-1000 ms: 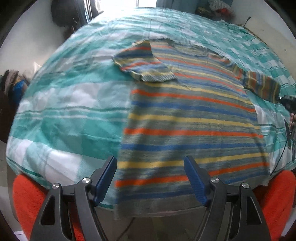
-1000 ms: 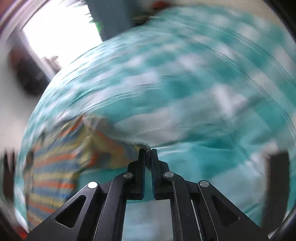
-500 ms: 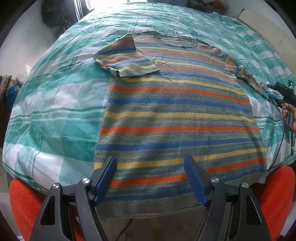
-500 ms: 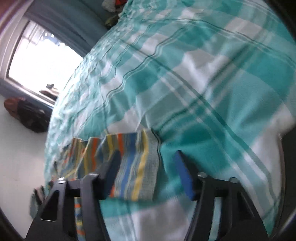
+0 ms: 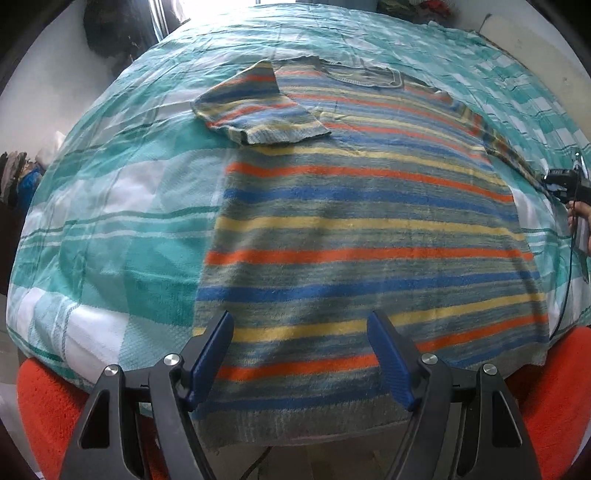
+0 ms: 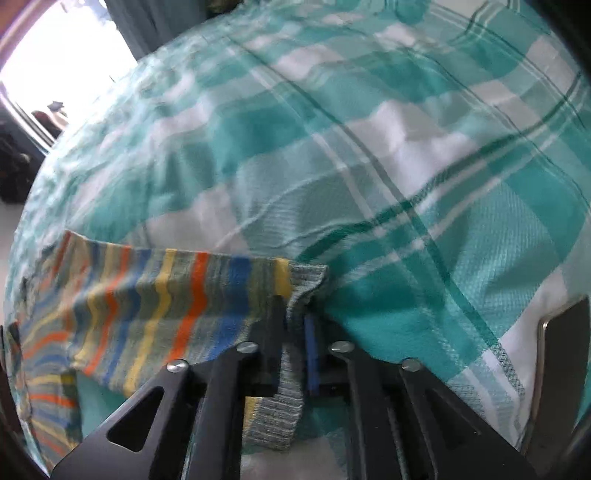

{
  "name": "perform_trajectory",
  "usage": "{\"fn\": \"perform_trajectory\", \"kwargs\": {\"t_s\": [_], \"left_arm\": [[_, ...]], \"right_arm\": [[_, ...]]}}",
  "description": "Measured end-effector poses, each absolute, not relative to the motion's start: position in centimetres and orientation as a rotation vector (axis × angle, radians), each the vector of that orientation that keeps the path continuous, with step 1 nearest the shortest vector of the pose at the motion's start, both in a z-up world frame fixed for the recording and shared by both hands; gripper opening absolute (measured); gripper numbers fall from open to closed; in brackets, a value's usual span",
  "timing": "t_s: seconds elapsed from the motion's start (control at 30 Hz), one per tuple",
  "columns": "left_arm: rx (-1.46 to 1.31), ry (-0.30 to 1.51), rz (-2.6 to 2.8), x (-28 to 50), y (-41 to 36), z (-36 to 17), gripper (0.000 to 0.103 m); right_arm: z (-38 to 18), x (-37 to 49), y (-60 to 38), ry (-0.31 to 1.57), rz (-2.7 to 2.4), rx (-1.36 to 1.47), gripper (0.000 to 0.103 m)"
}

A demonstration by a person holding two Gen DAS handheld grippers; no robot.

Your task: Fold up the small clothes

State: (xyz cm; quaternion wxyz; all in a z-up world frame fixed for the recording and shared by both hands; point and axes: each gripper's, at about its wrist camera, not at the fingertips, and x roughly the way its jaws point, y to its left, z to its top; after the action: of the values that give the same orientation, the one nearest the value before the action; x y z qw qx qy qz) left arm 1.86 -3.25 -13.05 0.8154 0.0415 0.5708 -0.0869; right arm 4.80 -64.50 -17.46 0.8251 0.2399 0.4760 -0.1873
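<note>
A striped sweater (image 5: 362,229) in orange, blue, yellow and grey lies flat on the bed. Its left sleeve (image 5: 258,110) is folded in over the chest. My left gripper (image 5: 300,321) hangs open just above the hem, with nothing between its blue pads. The right sleeve (image 6: 166,306) stretches out sideways. My right gripper (image 6: 293,325) is closing its jaws, with the grey cuff (image 6: 306,280) bunched between them. That gripper (image 5: 561,184) and a hand (image 5: 580,214) also show at the right edge of the left wrist view.
A teal and white plaid sheet (image 5: 110,206) covers the bed. Orange-red fabric (image 5: 44,406) shows below the near edge on both sides. A thin black cable (image 5: 565,295) hangs at the right. A dark bag (image 5: 110,33) and a bright window (image 6: 55,55) are beyond the bed.
My right gripper was shut over the sheet, then opened around the sleeve's end and has now closed in on the cuff. The sleeve now lies flatter. The left gripper stayed open.
</note>
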Motion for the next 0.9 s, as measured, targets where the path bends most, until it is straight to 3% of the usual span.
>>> {"fn": "perform_trajectory", "kwargs": {"t_s": [0.07, 0.1, 0.13, 0.2, 0.27, 0.3, 0.37, 0.4, 0.43, 0.47, 0.5, 0.67, 0.87, 0.9], "left_arm": [[0.093, 1.194, -0.189, 1.8, -3.3, -12.6, 0.074], [0.095, 1.177, -0.188, 1.7, -3.3, -12.4, 0.074], [0.095, 1.166, -0.187, 1.7, -3.2, -12.4, 0.074], [0.096, 1.162, -0.185, 1.9, -3.3, -12.7, 0.074], [0.105, 1.181, -0.191, 2.1, -3.6, -13.2, 0.074], [0.124, 1.200, -0.201, 2.2, -3.8, -13.4, 0.074], [0.166, 1.207, -0.205, 2.2, -4.1, -13.1, 0.074], [0.197, 1.189, -0.209, 2.2, -4.0, -12.5, 0.074], [0.226, 1.162, -0.211, 2.4, -4.0, -11.8, 0.074], [0.259, 1.129, -0.216, 3.0, -4.0, -11.0, 0.074], [0.294, 1.085, -0.231, 3.9, -4.2, -10.0, 0.074], [0.494, 0.975, -0.315, 10.6, -7.0, -10.4, 0.074], [0.617, 1.069, -0.325, 16.2, -8.4, -17.8, 0.043], [0.575, 1.072, -0.326, 16.9, -8.0, -17.7, 0.025]], "right_arm": [[-16.5, 3.3, -64.4, 0.979, -0.415, 0.557, 0.035], [-16.2, 2.1, -64.3, 0.976, -0.416, 0.598, 0.042], [-16.2, 1.4, -64.1, 0.978, -0.410, 0.625, 0.055], [-17.1, 1.1, -63.3, 1.010, -0.395, 0.670, 0.065], [-18.4, 1.5, -62.3, 1.085, -0.404, 0.602, 0.041], [-18.6, 1.5, -62.1, 1.101, -0.452, 0.516, 0.021], [-18.0, 0.8, -61.7, 1.084, -0.515, 0.423, 0.019], [-17.4, -0.1, -61.4, 1.055, -0.542, 0.422, 0.033], [-16.9, -1.0, -61.2, 1.023, -0.548, 0.447, 0.066], [-16.2, -2.1, -60.9, 0.981, -0.542, 0.478, 0.078], [-15.4, -3.3, -60.3, 0.934, -0.532, 0.501, 0.084], [-12.8, -7.2, -54.6, 0.834, -0.393, 0.494, 0.083], [-13.3, -10.2, -46.8, 0.833, -0.241, 0.505, 0.083], [-13.5, -10.7, -45.4, 0.836, -0.224, 0.490, 0.083]]}}
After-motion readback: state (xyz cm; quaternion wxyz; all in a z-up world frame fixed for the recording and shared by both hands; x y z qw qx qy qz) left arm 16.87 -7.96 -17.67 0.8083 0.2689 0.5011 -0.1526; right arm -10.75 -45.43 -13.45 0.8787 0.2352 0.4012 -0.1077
